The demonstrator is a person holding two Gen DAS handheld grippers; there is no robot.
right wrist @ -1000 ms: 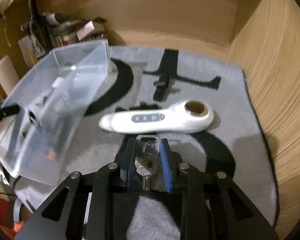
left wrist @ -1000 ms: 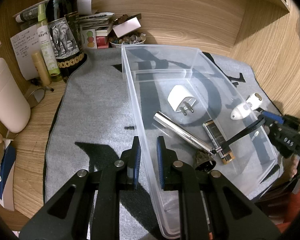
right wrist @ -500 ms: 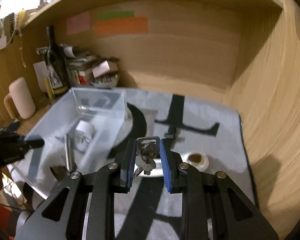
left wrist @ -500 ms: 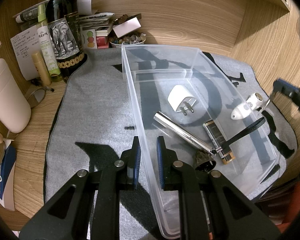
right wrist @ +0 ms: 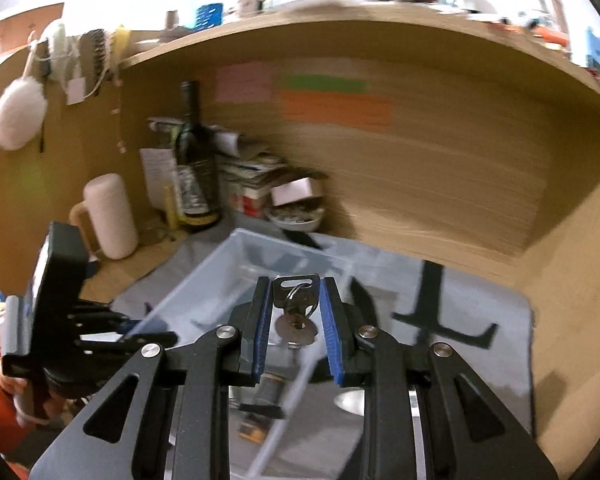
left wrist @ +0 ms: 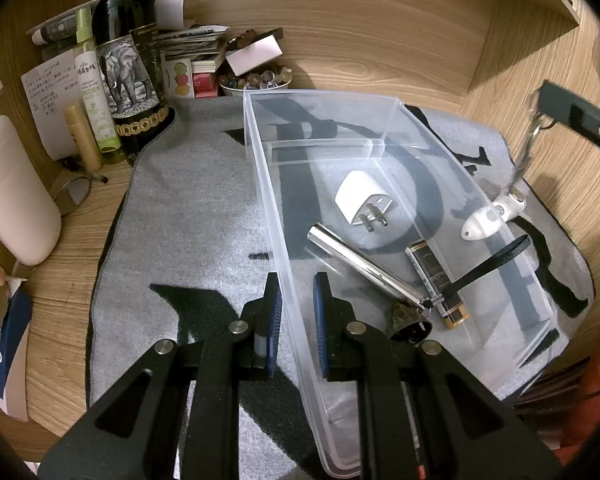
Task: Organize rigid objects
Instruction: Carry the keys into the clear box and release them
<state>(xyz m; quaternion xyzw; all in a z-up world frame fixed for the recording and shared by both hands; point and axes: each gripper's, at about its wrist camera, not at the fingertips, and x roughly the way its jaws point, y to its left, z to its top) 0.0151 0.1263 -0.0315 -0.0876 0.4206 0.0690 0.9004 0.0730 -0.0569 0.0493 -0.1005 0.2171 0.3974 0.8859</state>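
My left gripper (left wrist: 294, 312) is shut on the near left wall of the clear plastic bin (left wrist: 276, 240), one finger on each side. In the bin lie a white plug adapter (left wrist: 360, 198), a silver tube (left wrist: 364, 266), a lighter (left wrist: 436, 280) and a dark strap (left wrist: 488, 268). My right gripper (right wrist: 296, 320) is shut on a bunch of keys (right wrist: 296, 304) and holds it in the air over the bin (right wrist: 236, 280). In the left wrist view the keys (left wrist: 524, 152) hang at the right, above a white handheld device (left wrist: 490, 216) on the mat.
A grey mat (left wrist: 188, 216) covers the wooden desk. A wine bottle (left wrist: 130, 56), spray bottles, papers and a bowl of small items (left wrist: 256, 80) stand at the back left. A white mug (left wrist: 8, 196) is at the left. Wooden walls close the back and right.
My right gripper has lifted the keys off the mat and carried them up and left over the bin. My left gripper and the bin have stayed still.
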